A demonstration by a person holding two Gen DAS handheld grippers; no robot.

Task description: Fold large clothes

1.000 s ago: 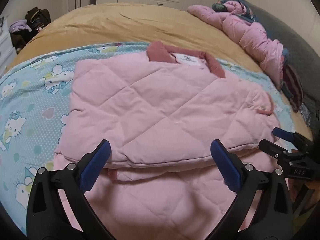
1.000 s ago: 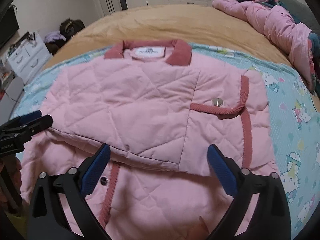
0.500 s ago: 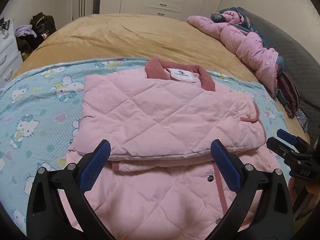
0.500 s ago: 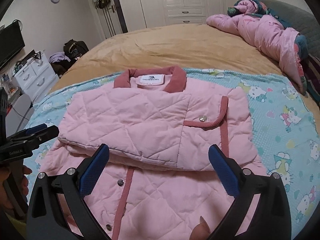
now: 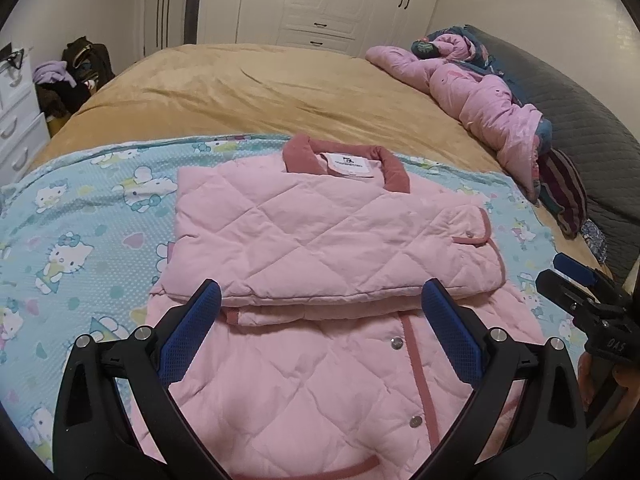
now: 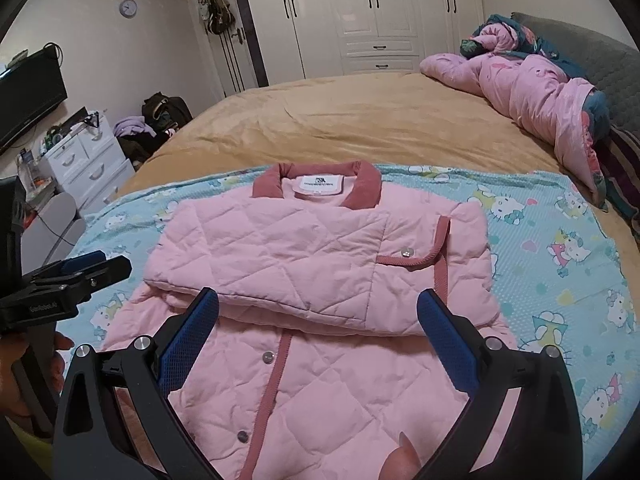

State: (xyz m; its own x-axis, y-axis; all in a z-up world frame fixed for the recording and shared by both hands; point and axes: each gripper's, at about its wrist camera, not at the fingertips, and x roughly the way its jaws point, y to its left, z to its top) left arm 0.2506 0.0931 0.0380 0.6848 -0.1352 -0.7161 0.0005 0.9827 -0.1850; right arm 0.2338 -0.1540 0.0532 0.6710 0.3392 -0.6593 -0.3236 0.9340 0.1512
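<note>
Both grippers pulled back and higher from pink jacket (image 5: pixel 320 248), more bed visible

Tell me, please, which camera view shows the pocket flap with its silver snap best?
The right wrist view: the pocket flap faces the camera whole, with its snap and dark pink trim clear. In the left wrist view the same flap sits at the jacket's far right edge, seen at a slant.

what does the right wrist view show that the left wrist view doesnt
Only the right wrist view shows the wall clock, the black tv screen and a fingertip at the bottom edge. Only the left wrist view shows the pink trim band across the jacket's near end. Both show the pink quilted jacket with its sleeves folded across the front, the cartoon-print sheet, the wardrobe, and the left gripper and right gripper, both open.
</note>
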